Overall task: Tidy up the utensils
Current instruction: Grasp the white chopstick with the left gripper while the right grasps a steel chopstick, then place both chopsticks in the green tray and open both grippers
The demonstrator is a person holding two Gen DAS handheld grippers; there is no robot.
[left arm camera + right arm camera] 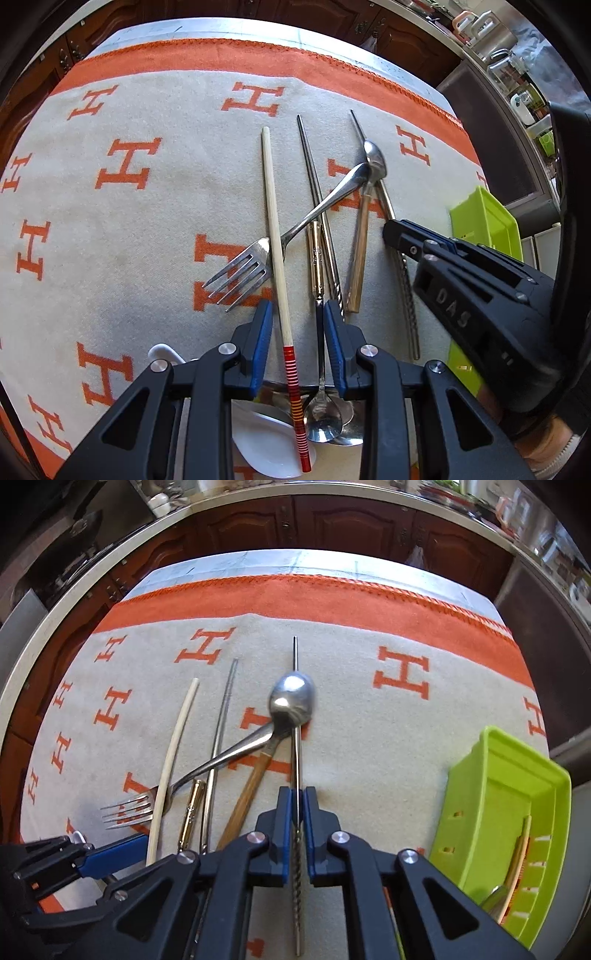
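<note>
Right tool (297,805) clamps steel chopstick (295,760); lift straight, clear of spoon (293,699). Left tool (297,314) straddles wooden chopstick (275,236), pads unclosed.

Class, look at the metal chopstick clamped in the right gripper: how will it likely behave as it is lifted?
The metal chopstick looks rigid, so it should not sag. Its smooth shaft may slip or pivot in the right gripper, which holds it near the twisted end. The spoon lies across it and will probably be disturbed.
</note>
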